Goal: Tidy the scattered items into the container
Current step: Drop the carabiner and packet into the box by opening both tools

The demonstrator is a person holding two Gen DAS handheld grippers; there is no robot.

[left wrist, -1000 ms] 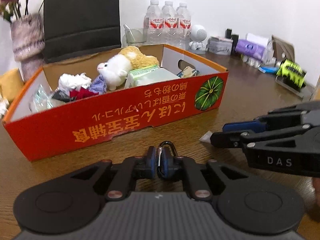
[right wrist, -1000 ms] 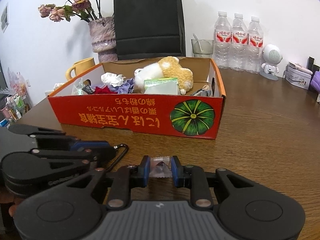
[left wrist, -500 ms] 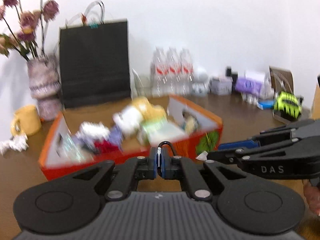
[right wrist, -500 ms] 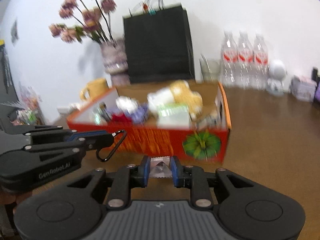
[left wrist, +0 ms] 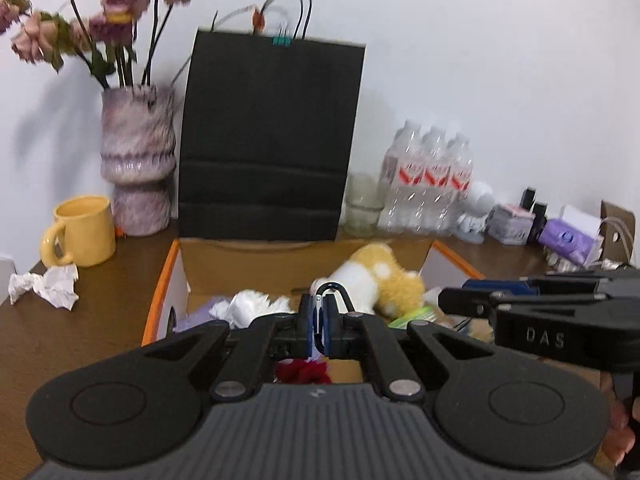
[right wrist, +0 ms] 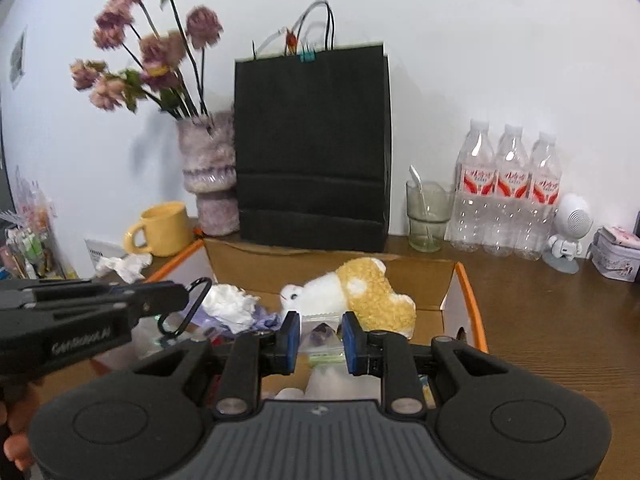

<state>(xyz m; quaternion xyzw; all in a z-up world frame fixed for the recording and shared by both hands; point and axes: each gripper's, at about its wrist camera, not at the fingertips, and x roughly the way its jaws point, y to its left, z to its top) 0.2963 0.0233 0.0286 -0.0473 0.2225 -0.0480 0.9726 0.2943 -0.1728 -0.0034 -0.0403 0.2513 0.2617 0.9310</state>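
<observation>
My left gripper (left wrist: 318,316) is shut on a black carabiner (left wrist: 335,290), whose loop sticks up past the blue pads. It hangs over the near part of the orange-rimmed cardboard box (left wrist: 158,292). My right gripper (right wrist: 320,336) is shut on a small clear packet (right wrist: 320,330) with something dark purple inside, also above the box (right wrist: 471,300). In the box lie a white and yellow plush toy (right wrist: 360,292), crumpled white tissue (right wrist: 230,304), red cloth (left wrist: 304,372) and other bits. Each gripper shows in the other's view, side by side.
A crumpled white paper (left wrist: 48,286) lies on the wooden table left of the box, by a yellow mug (left wrist: 82,230). Behind the box stand a black paper bag (left wrist: 268,140), a flower vase (left wrist: 138,160), a glass (right wrist: 428,216), three water bottles (right wrist: 506,192) and small items at the right.
Both grippers rose and moved forward from the table in front of the box to over its inside. The box's red front wall has dropped out of view. Both grips are unchanged.
</observation>
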